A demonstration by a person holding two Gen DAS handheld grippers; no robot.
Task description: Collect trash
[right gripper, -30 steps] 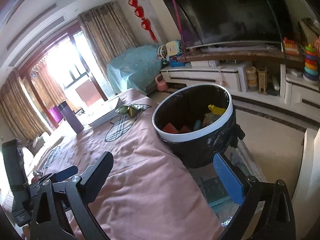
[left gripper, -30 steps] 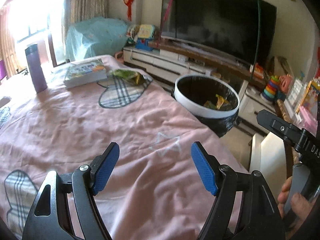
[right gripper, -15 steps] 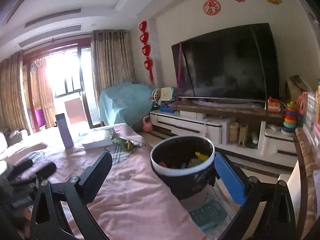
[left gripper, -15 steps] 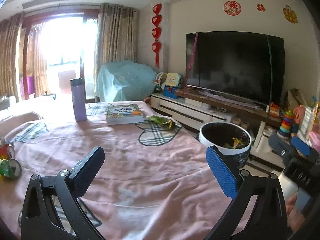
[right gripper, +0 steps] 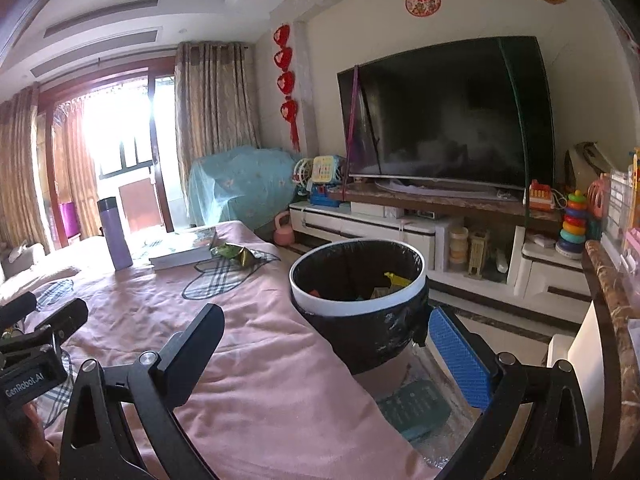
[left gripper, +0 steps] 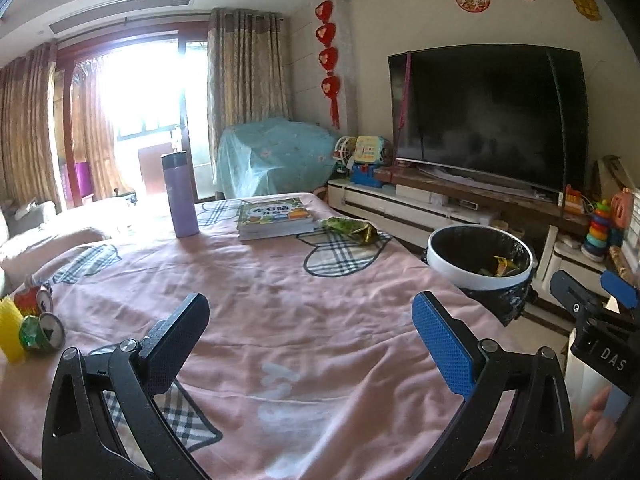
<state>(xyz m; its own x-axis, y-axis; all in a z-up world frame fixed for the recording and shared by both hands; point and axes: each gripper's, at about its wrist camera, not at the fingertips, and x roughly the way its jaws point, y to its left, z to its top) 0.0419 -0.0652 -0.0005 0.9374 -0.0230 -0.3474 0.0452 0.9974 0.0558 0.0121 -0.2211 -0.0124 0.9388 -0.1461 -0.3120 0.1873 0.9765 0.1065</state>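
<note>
A round trash bin (left gripper: 480,268) with a white rim and black liner stands at the table's right edge and holds several scraps; it also shows in the right wrist view (right gripper: 360,304). A green and yellow snack wrapper (left gripper: 348,229) lies on the pink tablecloth (left gripper: 280,320) beside a book; it also shows in the right wrist view (right gripper: 234,253). Crushed cans and a yellow scrap (left gripper: 32,320) lie at the table's left edge. My left gripper (left gripper: 312,344) is open and empty over the table. My right gripper (right gripper: 324,356) is open and empty near the bin.
A purple flask (left gripper: 179,196) and a stack of books (left gripper: 274,218) stand at the table's far side. A TV (left gripper: 488,116) on a low cabinet (left gripper: 420,208) with toys lines the right wall. A dark green mat (right gripper: 416,408) lies on the floor below the bin.
Both grippers have lifted and tilted up from looking down at the table and bin to a level view of the room. Both stayed open and empty.
</note>
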